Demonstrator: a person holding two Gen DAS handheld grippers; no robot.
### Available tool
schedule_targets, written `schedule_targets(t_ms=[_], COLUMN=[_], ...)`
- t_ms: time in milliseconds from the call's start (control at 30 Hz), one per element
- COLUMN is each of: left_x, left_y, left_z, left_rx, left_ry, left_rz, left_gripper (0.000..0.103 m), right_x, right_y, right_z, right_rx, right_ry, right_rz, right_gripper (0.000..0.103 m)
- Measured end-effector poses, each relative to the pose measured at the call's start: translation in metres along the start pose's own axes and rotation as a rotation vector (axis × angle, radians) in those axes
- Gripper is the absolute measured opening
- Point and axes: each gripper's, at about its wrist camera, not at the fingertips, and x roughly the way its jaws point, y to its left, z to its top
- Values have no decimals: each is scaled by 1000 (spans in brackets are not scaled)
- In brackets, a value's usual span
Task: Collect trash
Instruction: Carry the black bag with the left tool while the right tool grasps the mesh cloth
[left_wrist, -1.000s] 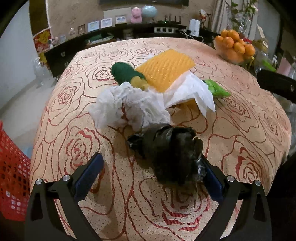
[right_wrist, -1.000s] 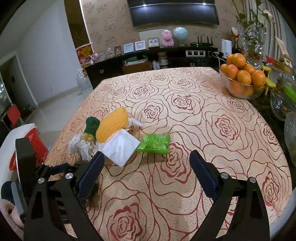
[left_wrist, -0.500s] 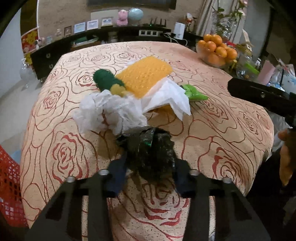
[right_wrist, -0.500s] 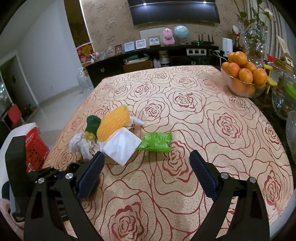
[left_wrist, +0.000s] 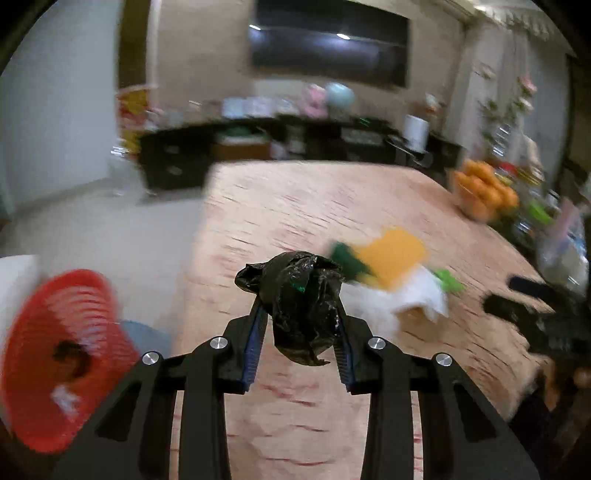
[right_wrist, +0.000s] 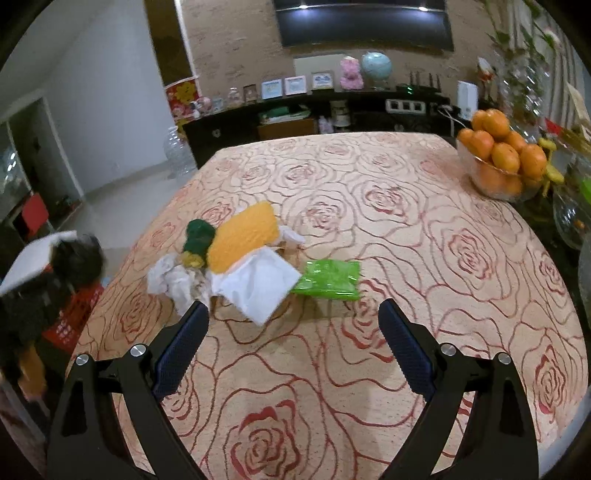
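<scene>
My left gripper (left_wrist: 300, 317) is shut on a crumpled black plastic bag (left_wrist: 301, 299) and holds it in the air above the table's left side. A red basket (left_wrist: 59, 354) stands on the floor to the lower left. The other trash lies in a pile on the rose-patterned tablecloth (right_wrist: 369, 229): white crumpled paper (right_wrist: 173, 277), a green and yellow scrap (right_wrist: 199, 240), an orange pad (right_wrist: 243, 236), a white tissue (right_wrist: 258, 288) and a green packet (right_wrist: 327, 278). My right gripper (right_wrist: 293, 325) is open and empty, hovering just short of the tissue and the packet.
A glass bowl of oranges (right_wrist: 502, 162) stands at the table's far right, with glassware (right_wrist: 569, 218) beside it. A dark sideboard (right_wrist: 314, 118) with frames and ornaments runs along the back wall. The left gripper with the bag (right_wrist: 74, 258) shows at the left of the right wrist view.
My left gripper closed on the black bag, lifted it off the table and swung left toward the red basket. The right gripper has barely moved and stays open.
</scene>
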Motion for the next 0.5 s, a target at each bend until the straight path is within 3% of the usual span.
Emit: schedule_targets(t_ms=[100,500], left_x=[-13,-35], left_y=[20,53], left_z=[3,0], left_rx=[-39,-79], left_ry=[-39,-76], left_rz=[64,107], left_gripper=[32,32], right_x=[7,56], right_y=[11,92], right_z=[2,20], right_rx=[-21,-223], right_ry=[12,49], right_rz=[35,92], right_gripper=[90,90])
